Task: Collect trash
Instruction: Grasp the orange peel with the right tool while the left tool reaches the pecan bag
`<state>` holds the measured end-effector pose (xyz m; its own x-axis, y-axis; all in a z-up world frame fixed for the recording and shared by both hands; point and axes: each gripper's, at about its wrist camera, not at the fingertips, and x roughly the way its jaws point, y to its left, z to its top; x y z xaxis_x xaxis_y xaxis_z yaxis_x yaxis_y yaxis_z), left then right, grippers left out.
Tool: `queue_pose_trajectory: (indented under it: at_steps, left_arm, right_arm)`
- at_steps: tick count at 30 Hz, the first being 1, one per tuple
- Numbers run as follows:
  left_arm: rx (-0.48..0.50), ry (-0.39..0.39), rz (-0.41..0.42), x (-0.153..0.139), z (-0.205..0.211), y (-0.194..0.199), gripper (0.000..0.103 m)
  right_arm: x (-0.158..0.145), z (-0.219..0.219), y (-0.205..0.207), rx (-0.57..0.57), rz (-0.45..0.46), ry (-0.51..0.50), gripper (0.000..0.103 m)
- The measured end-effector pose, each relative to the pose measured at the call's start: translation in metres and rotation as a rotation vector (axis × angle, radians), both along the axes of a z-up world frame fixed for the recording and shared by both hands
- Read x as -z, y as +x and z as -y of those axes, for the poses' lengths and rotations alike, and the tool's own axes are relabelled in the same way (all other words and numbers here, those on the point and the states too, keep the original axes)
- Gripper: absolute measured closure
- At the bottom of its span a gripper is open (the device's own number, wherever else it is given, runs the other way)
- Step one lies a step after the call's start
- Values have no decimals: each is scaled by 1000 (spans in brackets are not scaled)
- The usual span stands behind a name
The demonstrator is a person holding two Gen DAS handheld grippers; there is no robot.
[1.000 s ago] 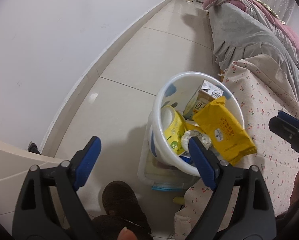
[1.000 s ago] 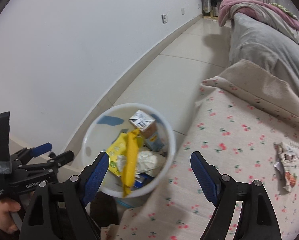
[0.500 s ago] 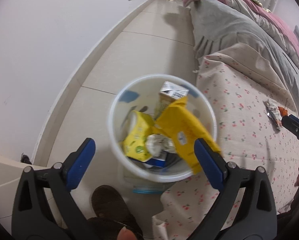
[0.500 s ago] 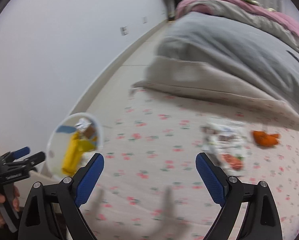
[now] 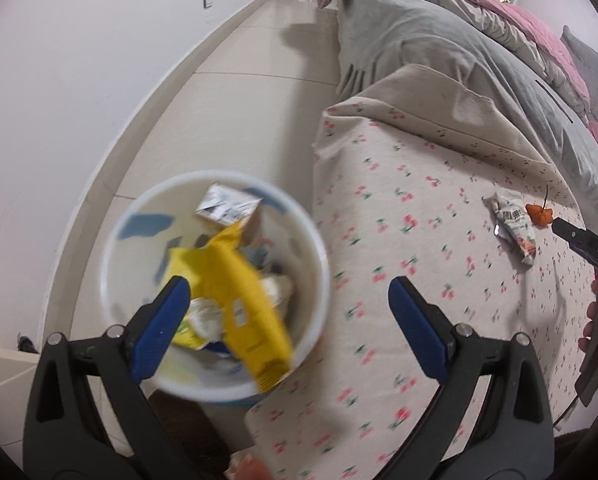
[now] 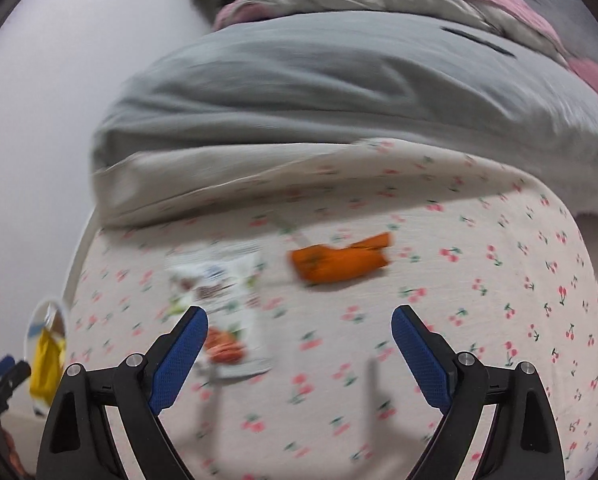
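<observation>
A white bin [image 5: 321,264] stands on the floor against the bed, holding a yellow packet [image 5: 243,304], a small carton [image 5: 227,210] and other wrappers. My left gripper [image 5: 287,286] hangs open and empty above the bin's right rim and the bed edge. On the cherry-print sheet [image 6: 479,280] lie a crumpled white snack wrapper [image 6: 223,292] and an orange scrap [image 6: 339,260]. My right gripper [image 6: 299,314] is open and empty above the sheet, its left finger over the wrapper's near end. The left wrist view shows the wrapper [image 5: 515,228], the scrap [image 5: 539,214] and the right gripper's tip [image 5: 579,240].
A grey duvet [image 6: 339,92] and pink bedding [image 5: 519,20] are piled at the far end of the bed. A tiled floor strip [image 5: 239,100] runs between the white wall [image 5: 79,80] and the bed. The bin [image 6: 33,328] shows at the right wrist view's lower left.
Both grippers swung right, away from the bin toward the bed. The right one now hangs over the wrapper and orange scrap, its jaws wider. The bin slid left in both views.
</observation>
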<state>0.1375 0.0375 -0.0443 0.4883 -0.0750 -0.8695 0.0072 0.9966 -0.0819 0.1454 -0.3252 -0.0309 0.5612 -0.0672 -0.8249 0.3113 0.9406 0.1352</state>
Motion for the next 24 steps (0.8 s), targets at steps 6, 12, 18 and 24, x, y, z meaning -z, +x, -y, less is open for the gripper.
queue_pose_trajectory:
  at_steps: [6,12,18,24]
  left_arm:
    - [7,-27,15,8,29,18,4]
    - [50,-45,40,10,66,29,4]
    - [92,-66,46,17,105,35,4]
    - [127,-103,50,19,136,39,4]
  right_arm:
    - [11,20,8,46,44,-14,9]
    - [30,23,27,40,13,-7,16]
    - [30,28,44,69,-6,-40,27]
    - [23,30,54,37,-12,-21,52]
